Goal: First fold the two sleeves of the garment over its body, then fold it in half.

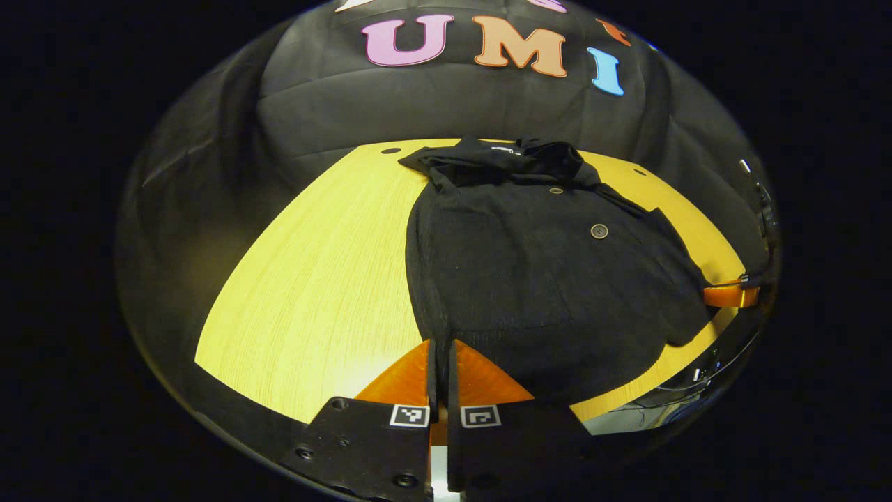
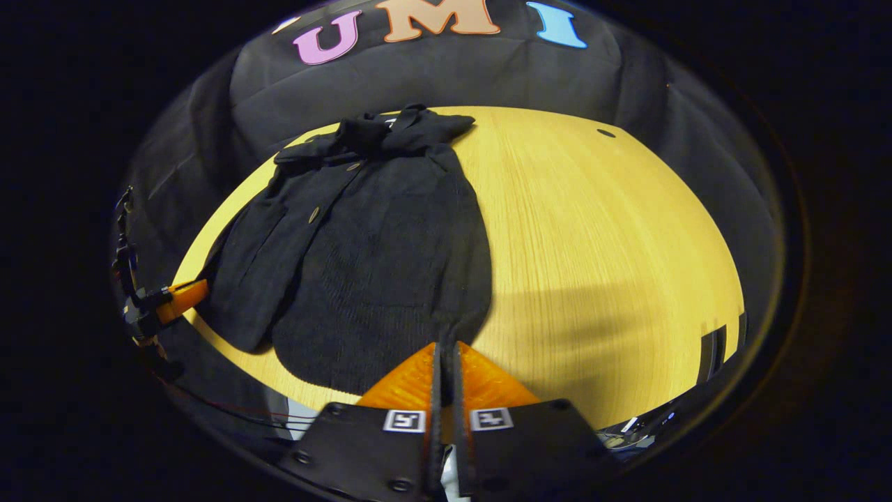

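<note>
One black garment [image 1: 536, 279] lies on the yellow table [image 1: 320, 279], two buttons [image 1: 598, 231] visible. Both grippers, left [image 1: 440, 348] and right [image 2: 446, 348], pinch its near hem, apparently; fingers pressed together.

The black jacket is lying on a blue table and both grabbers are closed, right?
Not quite. The table is yellow wood, not blue, as the right gripper view shows. The black jacket does lie on it, and the left gripper and right gripper are closed.
</note>
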The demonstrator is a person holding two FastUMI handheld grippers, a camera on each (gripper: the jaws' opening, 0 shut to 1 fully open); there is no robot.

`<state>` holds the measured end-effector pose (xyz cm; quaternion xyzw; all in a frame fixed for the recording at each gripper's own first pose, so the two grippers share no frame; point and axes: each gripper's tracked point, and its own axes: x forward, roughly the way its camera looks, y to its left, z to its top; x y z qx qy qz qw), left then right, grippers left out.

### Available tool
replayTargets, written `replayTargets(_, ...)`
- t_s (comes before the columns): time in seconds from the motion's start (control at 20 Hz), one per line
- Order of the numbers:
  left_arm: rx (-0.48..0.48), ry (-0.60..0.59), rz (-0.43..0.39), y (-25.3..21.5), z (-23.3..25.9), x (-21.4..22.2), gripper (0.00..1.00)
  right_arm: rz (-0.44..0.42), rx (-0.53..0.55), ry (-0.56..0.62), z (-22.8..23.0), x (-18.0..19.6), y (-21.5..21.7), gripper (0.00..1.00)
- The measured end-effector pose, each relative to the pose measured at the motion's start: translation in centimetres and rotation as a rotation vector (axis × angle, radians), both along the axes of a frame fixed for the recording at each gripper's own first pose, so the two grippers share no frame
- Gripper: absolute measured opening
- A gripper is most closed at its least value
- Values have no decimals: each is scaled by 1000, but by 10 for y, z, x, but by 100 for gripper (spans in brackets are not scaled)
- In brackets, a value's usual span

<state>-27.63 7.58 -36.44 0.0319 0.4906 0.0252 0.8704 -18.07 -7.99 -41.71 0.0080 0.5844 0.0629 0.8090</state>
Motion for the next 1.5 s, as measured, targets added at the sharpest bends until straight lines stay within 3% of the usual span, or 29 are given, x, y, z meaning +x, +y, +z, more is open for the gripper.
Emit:
replayTargets(0.25,-16,32,50,-4,6,-7,0,13,81,25,1,4,2,7)
replayTargets(0.45,-18,63,124,-1,19,-1,0,75,79,-125,27,20,4,3)
replayTargets(0.7,-41,-179,115,-28,105,72,0,146,151,-320,99,72,1,2)
replayTargets(0.95,-70,-208,103,-38,131,95,0,188,158,-444,142,111,5,3)
replayTargets(1.1,-69,-261,120,-27,150,119,0,163,181,-501,164,136,7,5)
replayTargets(1.15,-80,-280,127,-25,156,132,0,155,172,-522,173,153,7,0)
replayTargets(1.35,-72,-351,90,-10,176,176,0,117,153,-599,203,197,8,5)
replayTargets(1.4,-73,-374,79,-7,182,190,0,113,147,-616,209,208,12,0)
replayTargets(1.5,-95,-408,64,-3,188,216,0,114,129,-644,220,228,17,2)
